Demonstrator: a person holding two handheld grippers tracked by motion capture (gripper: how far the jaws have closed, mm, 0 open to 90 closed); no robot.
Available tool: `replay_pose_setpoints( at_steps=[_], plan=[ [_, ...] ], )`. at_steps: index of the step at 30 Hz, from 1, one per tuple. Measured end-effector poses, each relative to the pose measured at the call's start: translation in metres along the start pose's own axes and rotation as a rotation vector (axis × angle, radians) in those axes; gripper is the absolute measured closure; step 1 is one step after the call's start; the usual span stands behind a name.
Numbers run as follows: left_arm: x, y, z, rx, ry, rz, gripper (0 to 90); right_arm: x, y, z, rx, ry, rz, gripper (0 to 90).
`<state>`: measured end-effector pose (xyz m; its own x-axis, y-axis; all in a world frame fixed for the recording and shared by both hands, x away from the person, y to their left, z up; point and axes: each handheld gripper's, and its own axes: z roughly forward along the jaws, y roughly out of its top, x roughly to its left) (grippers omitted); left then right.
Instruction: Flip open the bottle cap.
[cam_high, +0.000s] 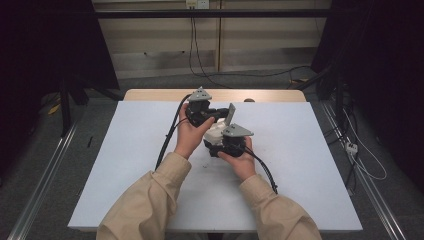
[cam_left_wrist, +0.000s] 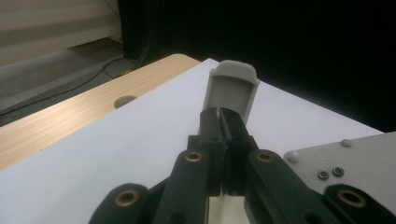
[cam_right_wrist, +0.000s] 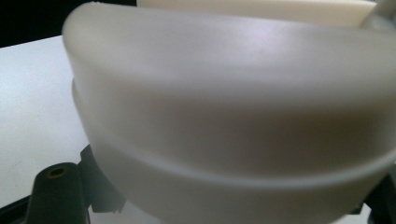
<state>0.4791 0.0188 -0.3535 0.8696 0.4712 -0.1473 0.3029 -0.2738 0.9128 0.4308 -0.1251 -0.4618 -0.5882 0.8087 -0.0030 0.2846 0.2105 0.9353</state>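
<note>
White rounded plastic container sits mid-tabletop, held between both grippers. In the right gripper view its curved wall sits hard against the camera, with a stepped band near the bottom; the rim is partly visible at top.

Grey flip lid stands up from the container, tilted. In the left gripper view the lid is upright, its inner recess facing the camera, with a rounded top edge.

Left gripper: jaws closed together on the lid's lower edge, no visible gap between the pads in the left gripper view. Left hand wraps the gripper body; the cable trails back toward the sleeve.

Right gripper: sits low against the container's near side, grey plate on top. Black jaw parts flank the container at bottom left and right in the right gripper view, so the jaws look spread around the body. Can't tell whether they're actually pressing on it. Right hand grips from below.

White tabletop covers a wooden bench edge at the far side. Beige sleeves come in from the bottom.
</note>
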Motion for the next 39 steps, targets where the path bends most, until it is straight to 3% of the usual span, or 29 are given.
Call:
replay_pose_setpoints(
  at_steps=[39],
  plan=[
    [0.007, -0.009, 0.017, 0.039, -0.013, -0.020, 89.3, -0.001, 0.000, 0.000, 0.005, 0.005, -0.003, 18.6]
  ],
)
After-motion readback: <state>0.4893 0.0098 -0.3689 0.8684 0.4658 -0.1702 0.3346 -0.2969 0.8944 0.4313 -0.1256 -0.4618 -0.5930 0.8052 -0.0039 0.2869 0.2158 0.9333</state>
